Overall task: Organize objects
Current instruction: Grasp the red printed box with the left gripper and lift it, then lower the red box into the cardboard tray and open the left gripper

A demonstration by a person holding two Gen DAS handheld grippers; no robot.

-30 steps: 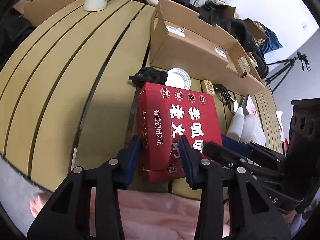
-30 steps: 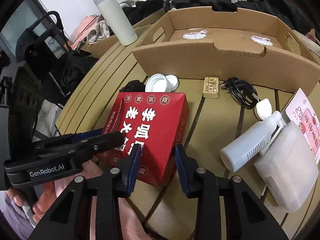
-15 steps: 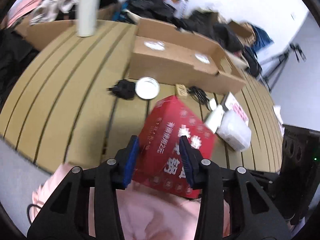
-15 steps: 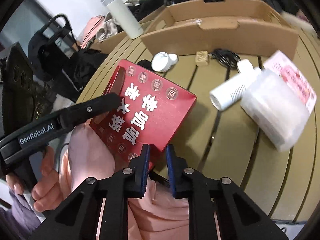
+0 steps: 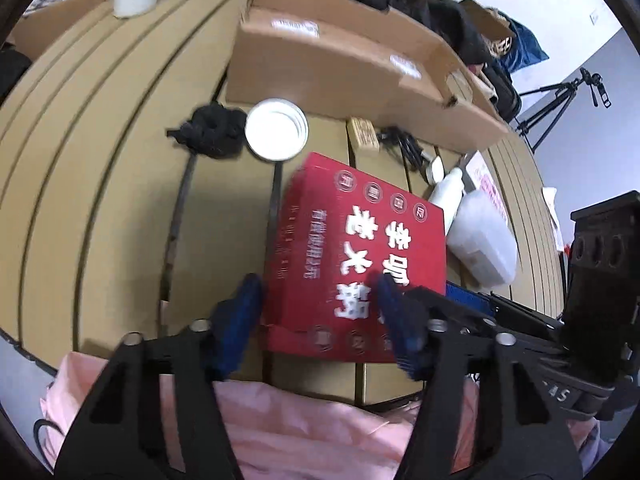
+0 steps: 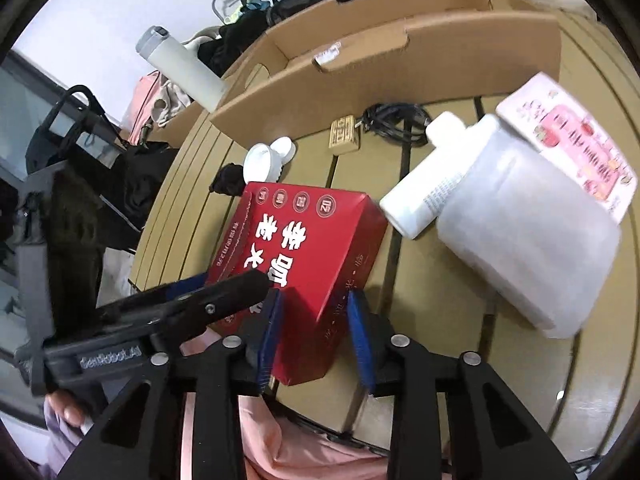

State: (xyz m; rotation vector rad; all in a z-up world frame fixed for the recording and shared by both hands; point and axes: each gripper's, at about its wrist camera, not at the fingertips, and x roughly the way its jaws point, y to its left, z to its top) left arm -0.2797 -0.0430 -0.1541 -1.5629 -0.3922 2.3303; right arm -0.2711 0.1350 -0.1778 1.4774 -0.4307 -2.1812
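Note:
A red box with white Chinese characters (image 5: 360,256) lies on the slatted wooden table near its front edge; it also shows in the right wrist view (image 6: 304,264). My left gripper (image 5: 320,320) is open, its blue pads on either side of the box's near left corner. My right gripper (image 6: 316,340) is open, its pads either side of the box's near right corner. A large open cardboard tray (image 5: 340,64) stands at the back.
A white lid (image 5: 277,129), black cloth (image 5: 212,132), small wooden block (image 5: 362,134), black cable (image 6: 394,118), white bottle (image 6: 428,184), white plastic pack (image 6: 524,240) and pink card (image 6: 572,140) lie on the table (image 5: 100,160). A white flask (image 6: 180,68) stands far left.
The box, lifted and tilted half a second ago, now lies flat on the table. Both grippers have opened wider around its near corners.

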